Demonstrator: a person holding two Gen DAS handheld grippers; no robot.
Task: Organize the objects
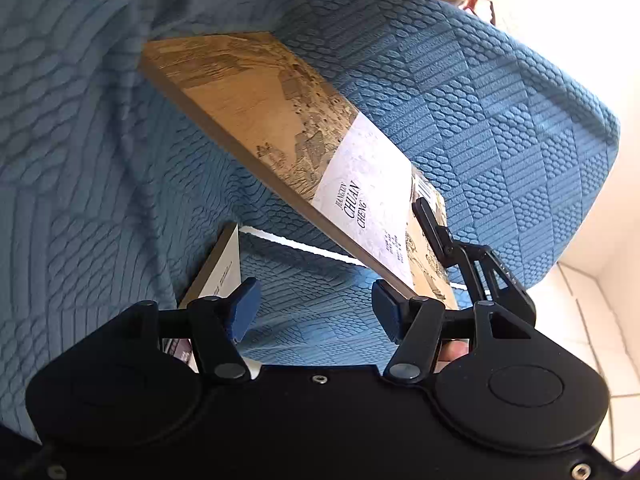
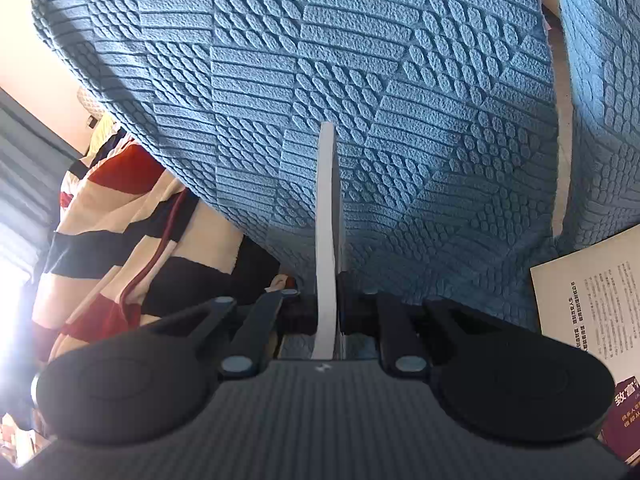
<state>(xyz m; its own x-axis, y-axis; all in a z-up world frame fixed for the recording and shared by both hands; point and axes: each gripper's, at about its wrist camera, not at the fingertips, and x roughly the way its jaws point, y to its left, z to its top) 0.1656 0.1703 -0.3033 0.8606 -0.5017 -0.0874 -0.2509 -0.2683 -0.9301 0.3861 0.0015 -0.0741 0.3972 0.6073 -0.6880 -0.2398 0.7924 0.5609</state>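
Note:
A tan book (image 1: 280, 120) with a painted landscape cover and a white band reading "CHUAN CHENG" is held edge-up above the blue textured sofa (image 1: 460, 100). My right gripper (image 1: 434, 236) is shut on its near end; in the right wrist view the book shows edge-on as a white page block (image 2: 328, 220) clamped between the jaws (image 2: 329, 312). My left gripper (image 1: 316, 308) is open and empty, just left of the held book. A second book (image 1: 222, 264) with a white cover lies on the sofa by the left finger; it also shows in the right wrist view (image 2: 592, 300).
The sofa's armrest (image 1: 560, 140) curves at the right, with white tiled floor (image 1: 580, 340) beyond it. A striped red, white and black cloth (image 2: 120, 220) lies left of the sofa in the right wrist view.

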